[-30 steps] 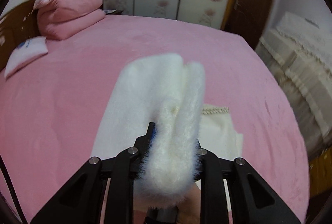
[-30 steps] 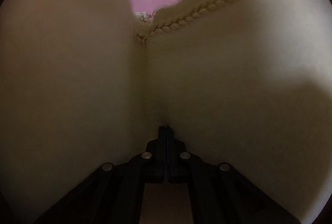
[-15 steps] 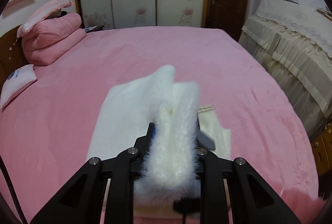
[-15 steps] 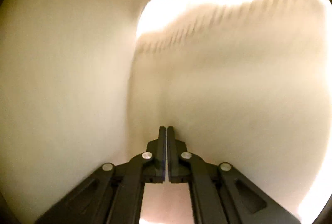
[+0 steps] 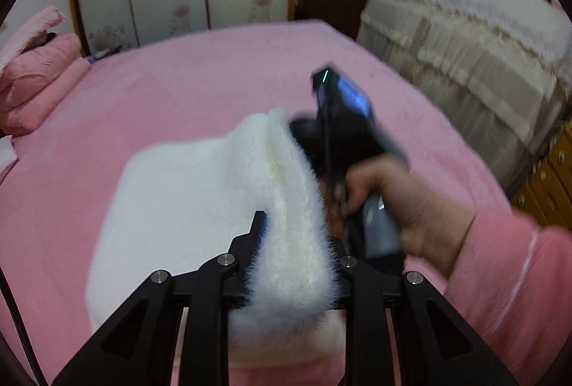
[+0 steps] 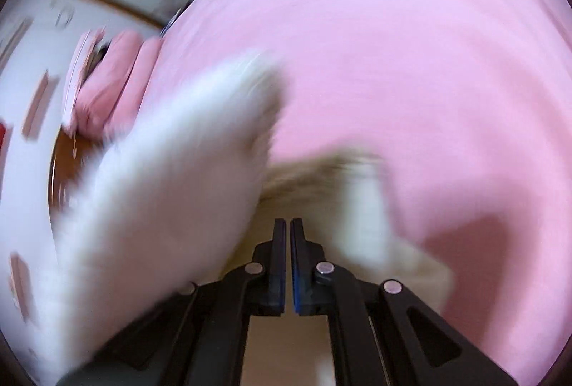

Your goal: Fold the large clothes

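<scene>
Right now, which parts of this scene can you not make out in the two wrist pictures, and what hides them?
- Right wrist view: motion blur smears the white fluffy garment, so its edges and folds are unclear.
- Right wrist view: whether the right tool pinches cloth cannot be told.
- Left wrist view: fur hides the pads of the left tool.
- Left wrist view: the garment and the person's hand hide the right tool's tips.

Both wrist views look steeply down along their tongs, close over the pink bed (image 5: 200, 75), sharing the white furry garment (image 5: 186, 186) and the pink pillows (image 6: 118, 78) at ten o'clock, the right view motion-blurred.
</scene>
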{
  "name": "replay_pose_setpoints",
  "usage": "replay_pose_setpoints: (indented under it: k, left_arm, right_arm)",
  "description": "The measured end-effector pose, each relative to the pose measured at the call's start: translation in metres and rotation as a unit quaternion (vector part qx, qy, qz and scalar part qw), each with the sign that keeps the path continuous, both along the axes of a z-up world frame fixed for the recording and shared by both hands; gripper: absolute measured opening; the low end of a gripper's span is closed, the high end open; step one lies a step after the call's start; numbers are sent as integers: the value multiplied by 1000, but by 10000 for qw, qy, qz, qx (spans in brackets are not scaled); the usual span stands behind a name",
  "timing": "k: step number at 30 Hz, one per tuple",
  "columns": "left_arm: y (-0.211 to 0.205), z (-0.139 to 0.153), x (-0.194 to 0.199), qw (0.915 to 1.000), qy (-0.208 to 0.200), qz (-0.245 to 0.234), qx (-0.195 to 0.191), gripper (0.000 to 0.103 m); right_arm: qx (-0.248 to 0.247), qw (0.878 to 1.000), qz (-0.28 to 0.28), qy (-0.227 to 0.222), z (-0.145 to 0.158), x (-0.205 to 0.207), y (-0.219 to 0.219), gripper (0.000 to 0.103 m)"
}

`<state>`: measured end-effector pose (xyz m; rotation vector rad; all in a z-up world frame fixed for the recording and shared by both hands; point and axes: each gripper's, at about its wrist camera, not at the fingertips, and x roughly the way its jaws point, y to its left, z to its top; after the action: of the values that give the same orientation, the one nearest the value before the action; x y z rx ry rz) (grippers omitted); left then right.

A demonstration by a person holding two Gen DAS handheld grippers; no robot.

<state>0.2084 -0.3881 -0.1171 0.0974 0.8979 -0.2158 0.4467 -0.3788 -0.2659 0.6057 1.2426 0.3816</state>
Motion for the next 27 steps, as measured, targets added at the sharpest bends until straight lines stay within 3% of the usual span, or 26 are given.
replay_pose_setpoints:
  k: [3,5,7,8,9,11,13,14,15,16,17,18,22,26,27]
  left_arm:
    - [-8,-53,-4,9956,882,-156,267,21]
    - [-8,-77,-8,9925,1157,-150,370,25]
    - [-12,-84,-13,9917,1158,-328,443,39]
    - [-15,-84,-15,9903,1247,-498,364,58]
    - [-16,-83,-18,9885,1335,-671,241,70]
    - [-16,-76,-25,9871,1337,-866,162,72]
    - [-8,-64,-31,9850,1414,-989,22,72]
    - [-2,-57,-32,9842,1463,-986,-117,73]
    - [9,-50,-33,9833,1529,-926,-328,75]
    - [20,-42,-34,9827,1596,-799,-501,79]
    - [30,-37,-34,9826,1639,-651,-588,88]
    - [43,-30,-33,9828,1650,-461,-686,90]
    - [93,-9,-27,9863,1518,269,-583,90]
    - [135,-6,-14,9833,1500,897,-515,90]
    - [146,-8,-11,9813,1513,1040,-576,90]
  right_arm:
    - [-25,9989,-467,49,-4,-13,-30,2]
    - [-227,9983,-531,-32,4,-29,-47,2]
    - [-308,9981,-504,-185,17,-47,-56,2]
    - [-288,9982,-462,-250,20,-53,-61,2]
    - [-218,9985,-391,-304,25,-50,-67,2]
    - [-11,9996,-51,-260,32,-40,-64,6]
    - [154,9995,265,-94,31,-19,-52,31]
    - [188,9990,394,-15,33,-14,-41,38]
    - [223,9984,516,54,33,-21,-30,48]
    - [277,9976,624,143,31,-27,-21,52]
    - [318,9969,682,223,29,-36,-22,52]
    - [352,9960,735,368,24,-40,-15,52]
    - [135,9936,757,827,7,-66,-11,52]
    - [409,9945,574,774,-3,-71,19,52]
    - [356,9951,556,734,-6,-75,17,47]
